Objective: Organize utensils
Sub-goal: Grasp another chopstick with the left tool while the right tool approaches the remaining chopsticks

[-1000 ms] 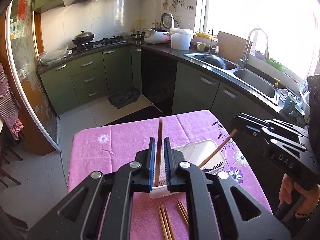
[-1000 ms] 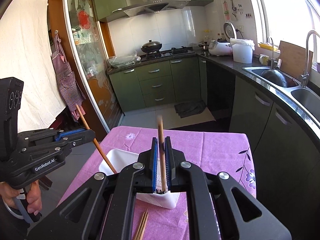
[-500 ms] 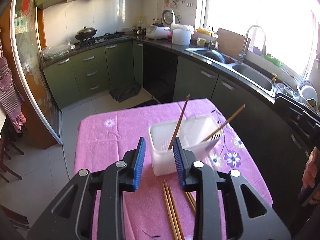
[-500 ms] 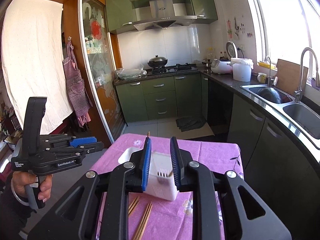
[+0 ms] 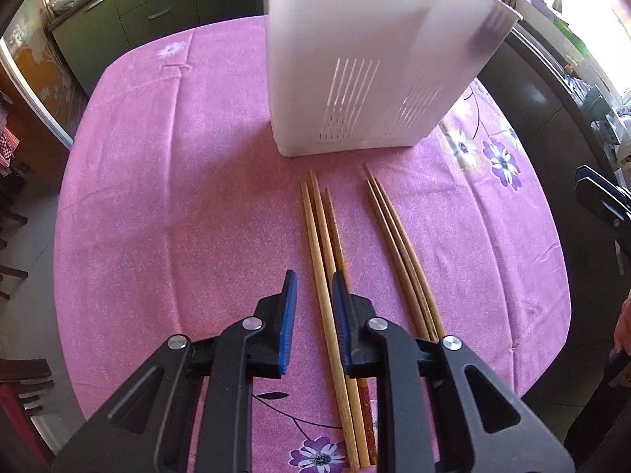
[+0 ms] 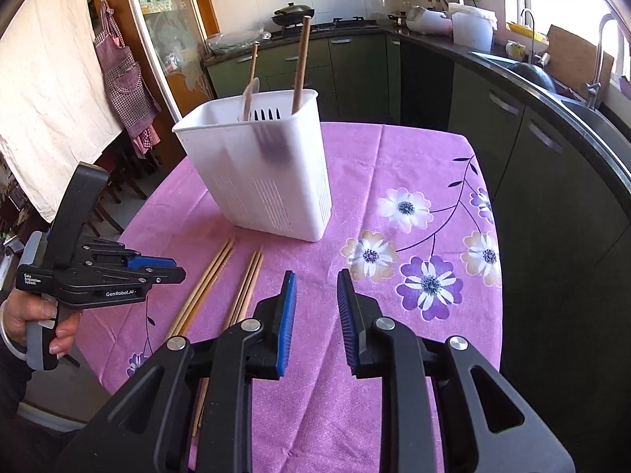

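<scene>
Legible text, inventory:

1. "GenRobot.AI": white print on black side plate of left gripper, seen in right wrist view, lower body near the jaw end.
2. "Data Acquisition System": small white print, 3 lines, same gripper, rear end of body just above the person's hand; tiny, read w/ some doubt.

Left wrist view: no readable text. Wall items and cabinet-door stickers in background too small/blurred to read. No nos. or signs legible elsewhere.

Left wrist: we look steeply down, close before the white caddy.
Right wrist: shallower, farther back.
Shared: caddy, chopsticks before it.
</scene>
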Tool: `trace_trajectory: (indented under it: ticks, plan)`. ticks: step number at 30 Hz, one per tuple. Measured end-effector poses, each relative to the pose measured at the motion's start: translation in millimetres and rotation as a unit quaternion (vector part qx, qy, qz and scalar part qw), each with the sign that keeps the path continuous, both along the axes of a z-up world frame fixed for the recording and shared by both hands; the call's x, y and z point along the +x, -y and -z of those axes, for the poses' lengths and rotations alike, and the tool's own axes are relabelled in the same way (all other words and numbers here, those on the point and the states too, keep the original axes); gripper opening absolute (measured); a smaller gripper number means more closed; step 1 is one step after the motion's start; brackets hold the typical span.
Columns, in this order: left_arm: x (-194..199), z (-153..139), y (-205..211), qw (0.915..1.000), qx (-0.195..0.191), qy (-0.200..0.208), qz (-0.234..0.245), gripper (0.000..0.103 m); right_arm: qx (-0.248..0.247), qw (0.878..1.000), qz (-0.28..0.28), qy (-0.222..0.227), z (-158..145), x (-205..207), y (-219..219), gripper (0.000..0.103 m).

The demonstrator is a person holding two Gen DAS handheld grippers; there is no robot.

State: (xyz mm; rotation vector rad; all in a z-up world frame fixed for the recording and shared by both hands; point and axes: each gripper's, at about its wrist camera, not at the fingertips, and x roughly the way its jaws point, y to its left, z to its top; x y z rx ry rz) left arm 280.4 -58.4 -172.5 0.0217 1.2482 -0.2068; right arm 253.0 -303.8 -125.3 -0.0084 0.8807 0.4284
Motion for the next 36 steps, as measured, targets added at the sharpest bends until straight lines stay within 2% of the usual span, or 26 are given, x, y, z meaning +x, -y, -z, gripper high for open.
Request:
trace_trajectory:
  ticks: [3,16,22,23,27,30,36]
  plan:
    - [2,4,4,0.9999,0.012,-0.003,0.000,0.017,0.001,1.000,0.000,0.000,1,0,4,0.027]
    - [9,21,12,0.9984,0.048,-0.028,0.004,0.013,-0.001,1.000,-0.012,-0.015,4,4,-2,0.027]
    - [10,26,14,0.9980,0.057,-0.026,0.009,0.012,-0.005,1.000,-0.016,-0.019,6,4,-6,0.027]
    - [10,26,14,0.9982,0.054,-0.026,0.009,0.009,-0.006,1.000,-0.018,-0.020,6,4,-7,0.027]
    - [10,24,12,0.9987,0.045,-0.025,0.003,0.007,-0.010,0.999,-0.022,-0.025,8,5,-10,0.027]
    - [8,16,5,0.9993,0.034,-0.014,-0.003,0.007,-0.012,0.999,-0.024,-0.026,9,5,-12,0.027]
    - [-5,-28,-10,0.9987,0.019,0.046,-0.012,0.007,-0.016,0.999,-0.029,-0.030,11,7,-18,0.027]
